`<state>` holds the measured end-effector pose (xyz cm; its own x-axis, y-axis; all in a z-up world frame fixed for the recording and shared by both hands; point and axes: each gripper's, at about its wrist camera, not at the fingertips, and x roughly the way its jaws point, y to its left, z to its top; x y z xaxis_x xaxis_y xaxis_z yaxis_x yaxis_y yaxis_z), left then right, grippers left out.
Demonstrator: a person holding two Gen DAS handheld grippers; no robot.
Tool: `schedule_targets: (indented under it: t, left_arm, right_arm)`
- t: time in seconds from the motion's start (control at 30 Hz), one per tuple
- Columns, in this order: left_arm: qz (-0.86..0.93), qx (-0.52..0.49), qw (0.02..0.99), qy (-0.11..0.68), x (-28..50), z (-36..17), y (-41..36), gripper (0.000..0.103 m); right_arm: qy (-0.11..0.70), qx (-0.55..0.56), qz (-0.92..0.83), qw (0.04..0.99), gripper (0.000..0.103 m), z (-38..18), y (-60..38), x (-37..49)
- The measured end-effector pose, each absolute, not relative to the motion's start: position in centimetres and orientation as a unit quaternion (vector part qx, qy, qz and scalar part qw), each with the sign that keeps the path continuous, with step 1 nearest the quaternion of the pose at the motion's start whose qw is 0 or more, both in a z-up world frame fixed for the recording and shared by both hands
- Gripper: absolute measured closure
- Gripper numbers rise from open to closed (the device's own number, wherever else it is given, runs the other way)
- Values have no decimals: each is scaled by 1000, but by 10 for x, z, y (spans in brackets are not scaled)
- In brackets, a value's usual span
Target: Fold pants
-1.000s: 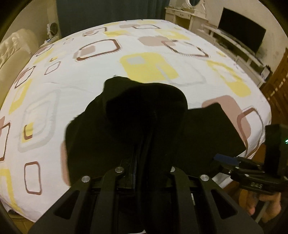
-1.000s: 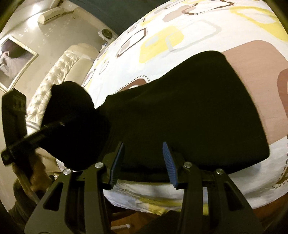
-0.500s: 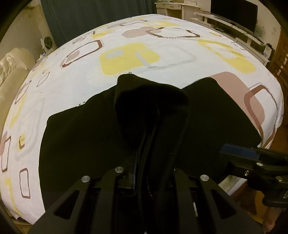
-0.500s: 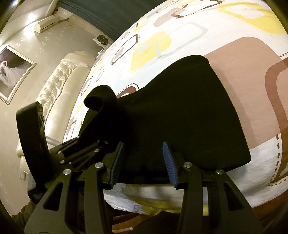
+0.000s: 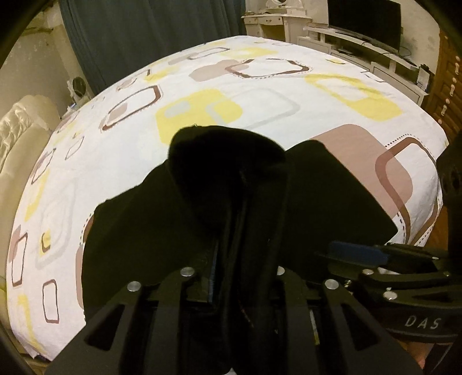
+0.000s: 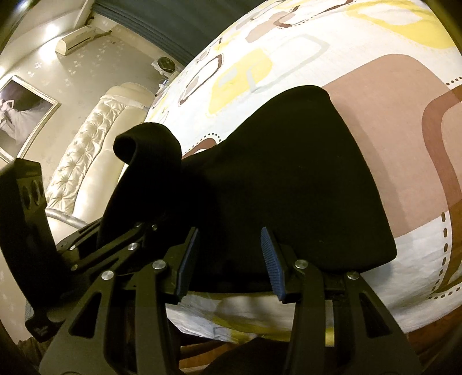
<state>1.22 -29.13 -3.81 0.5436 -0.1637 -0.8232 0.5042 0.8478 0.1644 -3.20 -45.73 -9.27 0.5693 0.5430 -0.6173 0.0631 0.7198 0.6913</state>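
Observation:
The black pants (image 5: pixel 326 202) lie folded on the near edge of the bed, also in the right wrist view (image 6: pixel 288 178). My left gripper (image 5: pixel 245 253) is shut on a bunch of the black cloth, which stands up in a hump (image 5: pixel 225 161) over its jaws and hides the fingertips. It shows in the right wrist view (image 6: pixel 124 239) at the left with the raised cloth (image 6: pixel 147 144). My right gripper (image 6: pixel 228 253) is open and empty, its blue pads (image 6: pixel 270 259) at the near hem of the pants. It appears in the left wrist view (image 5: pixel 358 253) at the right.
The bed (image 5: pixel 260 95) has a white sheet with yellow and brown squares. A cream tufted headboard (image 6: pixel 95 144) is at the left. A TV (image 5: pixel 363 17) and white furniture stand at the far right. Dark curtains (image 5: pixel 144 37) hang behind.
My left gripper, still holding the bunched cloth, has drawn closer to my right gripper over the pants. The right gripper stayed open at the near hem.

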Motion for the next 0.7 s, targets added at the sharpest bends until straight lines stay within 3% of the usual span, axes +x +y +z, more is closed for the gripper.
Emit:
schedule_targets:
  t: [0.27, 0.7]
  left_arm:
    - [-183, 214, 866, 413, 13, -32, -306, 79]
    - [-195, 215, 888, 358, 3, -3, -319, 53]
  right_arm:
    - [433, 357, 143, 815, 60, -94, -469, -37]
    - [406, 360, 117, 832, 59, -76, -496, -53]
